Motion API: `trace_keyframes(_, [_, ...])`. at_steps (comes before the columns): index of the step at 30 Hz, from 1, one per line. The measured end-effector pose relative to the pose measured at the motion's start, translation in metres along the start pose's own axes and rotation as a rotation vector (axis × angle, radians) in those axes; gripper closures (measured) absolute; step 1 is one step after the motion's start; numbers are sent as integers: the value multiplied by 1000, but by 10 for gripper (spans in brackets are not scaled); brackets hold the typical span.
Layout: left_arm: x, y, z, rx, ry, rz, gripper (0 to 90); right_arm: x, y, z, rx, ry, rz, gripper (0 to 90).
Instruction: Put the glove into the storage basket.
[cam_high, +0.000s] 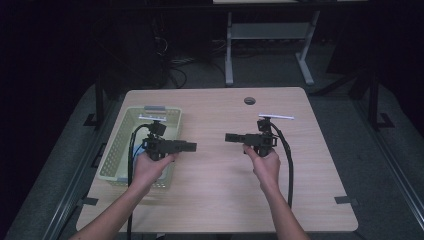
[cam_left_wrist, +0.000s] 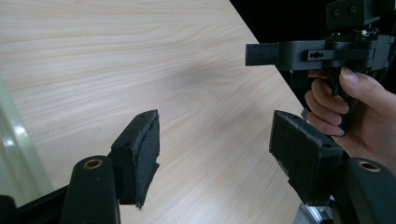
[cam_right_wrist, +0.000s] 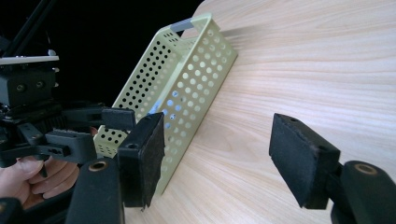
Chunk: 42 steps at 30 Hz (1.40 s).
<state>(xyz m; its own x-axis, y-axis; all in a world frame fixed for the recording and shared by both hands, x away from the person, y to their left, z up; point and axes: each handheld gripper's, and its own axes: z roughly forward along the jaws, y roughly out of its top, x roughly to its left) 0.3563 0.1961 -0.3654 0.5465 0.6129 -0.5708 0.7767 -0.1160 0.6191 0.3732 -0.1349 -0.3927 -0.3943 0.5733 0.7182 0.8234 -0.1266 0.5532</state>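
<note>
Facing each other over bare wood, both grippers hover with nothing between their pads. Basket (cam_high: 131, 150), pale green, perforated, sits at the table's (cam_high: 300, 200) left edge, looks empty, grey clip on its far rim; left hand (cam_high: 149, 167) hangs over its near right corner. Left gripper (cam_high: 191, 146) points toward table centre, jaws spread, pads (cam_left_wrist: 145, 154) holding nothing. Right gripper (cam_high: 229, 137) points back at it across a gap, jaws spread too, empty, right hand (cam_high: 264, 162) just behind. Risks, judged: left forearm or trailing cable (cam_high: 131, 165) could snag the basket wall and drag or tip it, since the light basket sits right at the table edge; the two grippers could bump nose to nose if both push inward; worn fraying foam on the pads may slip on the thin plastic rim if grabbed
</note>
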Motion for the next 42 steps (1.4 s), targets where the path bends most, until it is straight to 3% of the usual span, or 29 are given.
trace_keyframes(21, [-15,0,25,19,-35,8,310,-21,-7,-29,-28,-39,24,335])
trace_keyframes(24, [-16,0,28,20,-40,7,310,-26,-10,-34,-41,-14,49,327])
trace_keyframes(33, [-25,-2,42,37,-58,18,307,-39,-15,-49,-47,-28,57,321])
trace_keyframes(42, [-40,-7,61,41,-86,20,302,-55,-27,-69,-76,-27,95,318])
